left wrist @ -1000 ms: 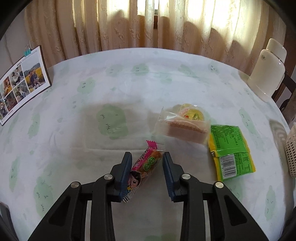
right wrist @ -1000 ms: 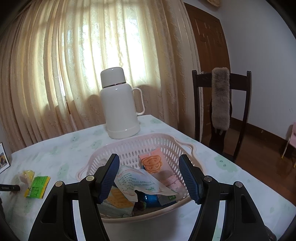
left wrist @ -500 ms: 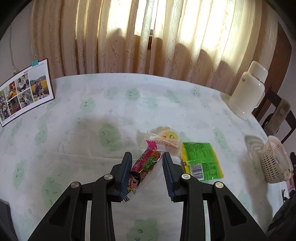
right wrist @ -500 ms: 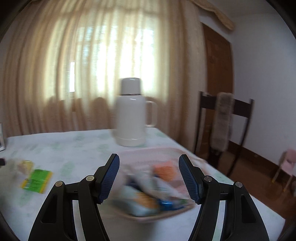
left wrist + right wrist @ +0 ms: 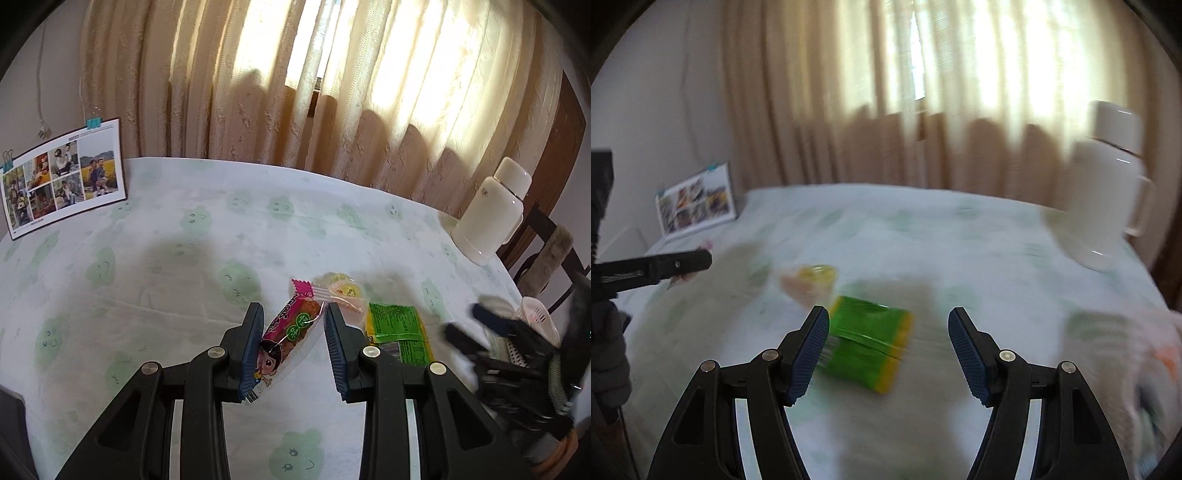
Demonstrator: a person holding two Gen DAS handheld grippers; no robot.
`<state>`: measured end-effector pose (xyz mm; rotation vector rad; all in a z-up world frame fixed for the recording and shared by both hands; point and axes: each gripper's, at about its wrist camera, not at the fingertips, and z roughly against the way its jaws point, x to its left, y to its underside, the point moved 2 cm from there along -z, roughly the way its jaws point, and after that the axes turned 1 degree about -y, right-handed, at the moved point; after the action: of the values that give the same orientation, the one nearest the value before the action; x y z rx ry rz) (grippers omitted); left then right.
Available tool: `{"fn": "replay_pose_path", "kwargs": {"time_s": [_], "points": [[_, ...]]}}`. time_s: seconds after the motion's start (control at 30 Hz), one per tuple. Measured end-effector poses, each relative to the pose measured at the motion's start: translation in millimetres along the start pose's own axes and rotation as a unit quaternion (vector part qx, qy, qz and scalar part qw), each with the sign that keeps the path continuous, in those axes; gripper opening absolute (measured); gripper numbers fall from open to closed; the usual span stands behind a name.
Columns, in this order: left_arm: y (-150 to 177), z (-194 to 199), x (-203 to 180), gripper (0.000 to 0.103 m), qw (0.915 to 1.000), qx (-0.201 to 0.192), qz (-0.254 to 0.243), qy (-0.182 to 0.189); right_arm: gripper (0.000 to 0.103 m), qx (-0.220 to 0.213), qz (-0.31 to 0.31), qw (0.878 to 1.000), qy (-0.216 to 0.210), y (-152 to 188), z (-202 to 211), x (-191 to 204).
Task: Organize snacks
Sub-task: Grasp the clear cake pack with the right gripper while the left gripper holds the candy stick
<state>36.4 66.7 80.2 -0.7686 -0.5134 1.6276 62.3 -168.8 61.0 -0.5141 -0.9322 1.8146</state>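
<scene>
Jaws of the left gripper (image 5: 293,345) stand narrow, clamping a pink candy bar (image 5: 291,330) at frame centre. Right gripper (image 5: 888,354) jaws gape wide and empty; the green packet (image 5: 870,339) lies between them, nearer the left pad, on the table (image 5: 960,240).

White flask (image 5: 491,218) and photo sheet (image 5: 62,177) on patterned tablecloth (image 5: 184,266), beige curtains (image 5: 332,92) behind

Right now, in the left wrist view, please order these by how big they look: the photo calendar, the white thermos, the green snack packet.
1. photo calendar
2. white thermos
3. green snack packet

The calendar and thermos stand farther from the camera, so true sizes may differ.
</scene>
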Motion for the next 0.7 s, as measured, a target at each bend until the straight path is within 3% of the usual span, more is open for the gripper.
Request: {"fn": "replay_pose_path", "kwargs": {"time_s": [0.17,0.37,0.47,0.7], "points": [[-4.1,7.3,11.5,0.030,0.9998,-0.006,0.020,0.004,0.068,0.046,0.003,0.998,-0.047,-12.0,-55.6,21.4],[-5.7,9.7,20.2,0.030,0.9993,-0.003,0.036,0.010,0.068,0.072,0.018,0.995,-0.063,-19.2,-96.1,44.9],[-6.3,11.9,23.1,0.030,0.9991,-0.003,0.041,0.011,0.068,0.089,0.022,0.992,-0.086,-13.6,-102.3,58.8],[-7.6,14.4,26.3,0.030,0.9987,-0.004,0.049,0.011,0.068,0.121,0.028,0.975,-0.185,7.6,-82.7,88.2]]}}
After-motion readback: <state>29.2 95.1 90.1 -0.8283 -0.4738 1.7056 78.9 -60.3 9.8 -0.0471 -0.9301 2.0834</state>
